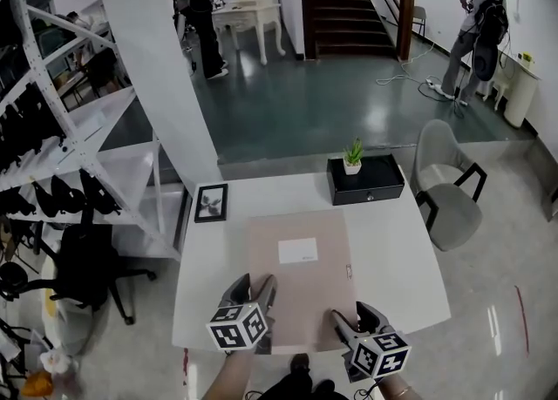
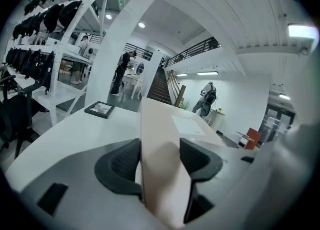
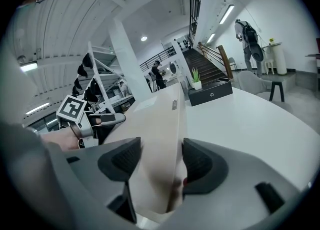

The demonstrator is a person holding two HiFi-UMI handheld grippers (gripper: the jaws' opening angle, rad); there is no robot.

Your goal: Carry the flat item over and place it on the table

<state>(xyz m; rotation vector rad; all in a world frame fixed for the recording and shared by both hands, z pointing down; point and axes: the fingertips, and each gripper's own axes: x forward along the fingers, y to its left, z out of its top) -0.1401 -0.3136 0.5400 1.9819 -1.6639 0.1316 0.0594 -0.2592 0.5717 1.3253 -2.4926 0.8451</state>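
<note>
A flat beige folder [image 1: 301, 276] with a white label lies over the near middle of the white table [image 1: 401, 250]. My left gripper [image 1: 259, 301] is shut on its near left corner, and my right gripper [image 1: 345, 318] is shut on its near right corner. In the left gripper view the folder [image 2: 160, 164] runs edge-on between the black pads [image 2: 120, 161]. Seen from the right gripper view, the folder [image 3: 160, 139] passes between the pads [image 3: 197, 164], and the left gripper's marker cube [image 3: 72, 111] shows beyond it.
On the table's far side stand a black box [image 1: 366, 182] with a small potted plant [image 1: 352, 156] and a framed picture [image 1: 210, 202]. A grey chair [image 1: 449, 189] stands to the right, white shelving [image 1: 78, 145] and a black chair [image 1: 83, 267] to the left. People stand in the background.
</note>
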